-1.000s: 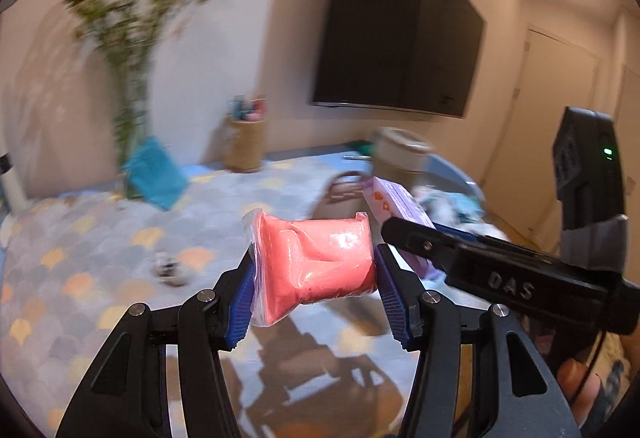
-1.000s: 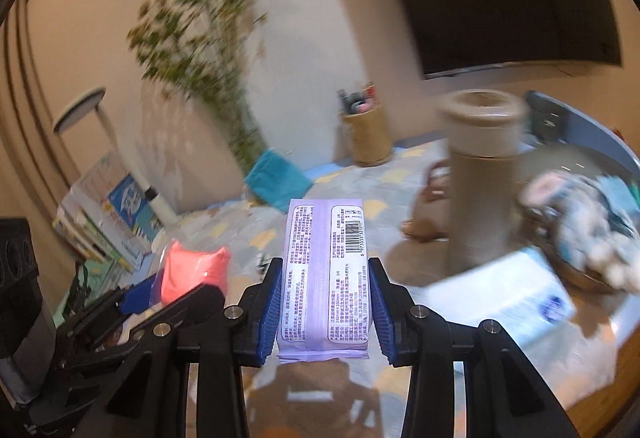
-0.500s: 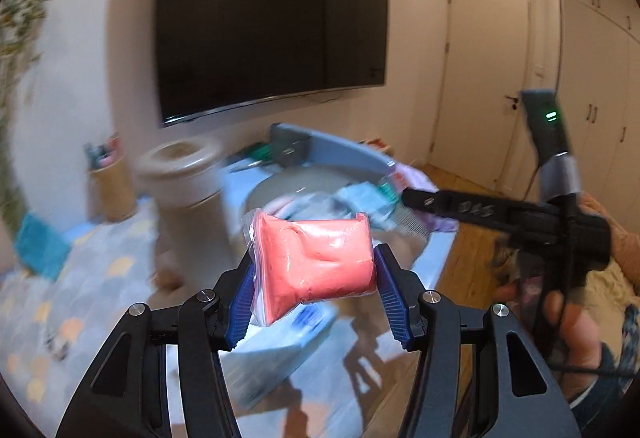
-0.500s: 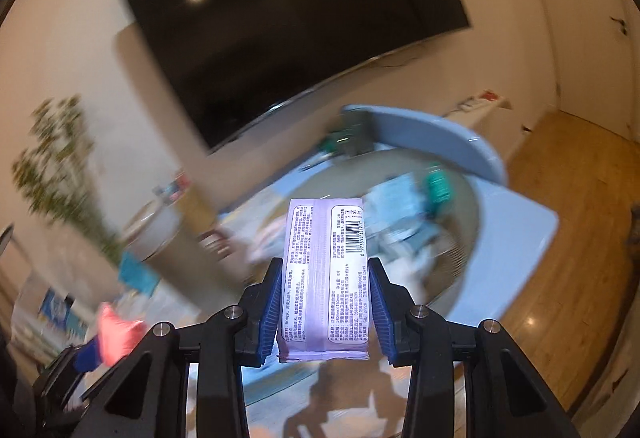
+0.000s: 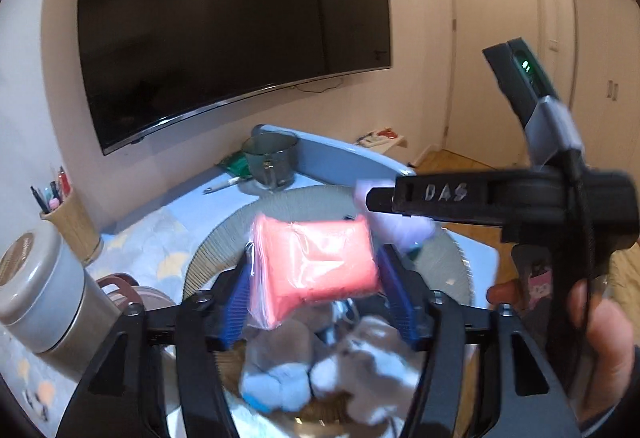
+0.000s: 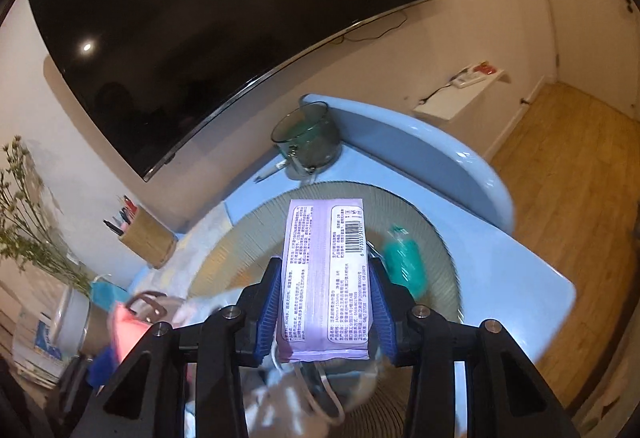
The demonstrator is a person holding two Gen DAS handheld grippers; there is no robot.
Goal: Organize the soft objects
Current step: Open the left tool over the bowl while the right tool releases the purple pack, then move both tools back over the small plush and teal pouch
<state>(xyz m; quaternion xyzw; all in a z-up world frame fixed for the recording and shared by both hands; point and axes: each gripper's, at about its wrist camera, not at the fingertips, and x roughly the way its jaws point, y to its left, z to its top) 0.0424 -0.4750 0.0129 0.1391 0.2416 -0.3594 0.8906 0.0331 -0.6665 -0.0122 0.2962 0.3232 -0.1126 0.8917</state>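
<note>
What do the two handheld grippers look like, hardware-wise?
Both match: the left gripper and right gripper have black plastic linkage arms with silver pivot screws and ribbed blue pads. The right gripper's side carries "DAS" lettering, a black cable, and a dark upright module with a green light.

glossy plastic pink pouch, matt purple pack, ribbed basket
</note>
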